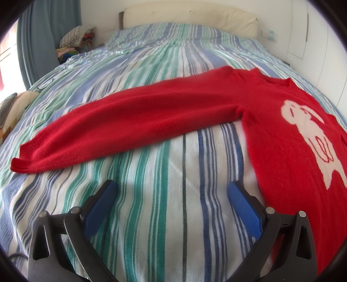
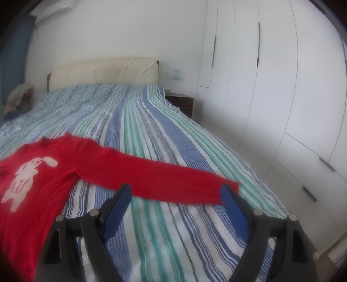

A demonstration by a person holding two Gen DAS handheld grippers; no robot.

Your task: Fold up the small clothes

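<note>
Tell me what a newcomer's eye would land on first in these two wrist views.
The bright red sweater with a white animal motif stands out, spread flat on the striped bedspread with both sleeves stretched out to the sides. Next come the open blue-padded fingers of the left hand-held gripper and right hand-held gripper, each poised near a sleeve and gripping nothing.

home bedroom.
striped bed (image 2: 164, 138) with padded headboard (image 2: 104, 71), fitted white wardrobe (image 2: 282, 86), bedside cabinet (image 2: 181, 103), wall air conditioner (image 2: 54, 9).
</note>
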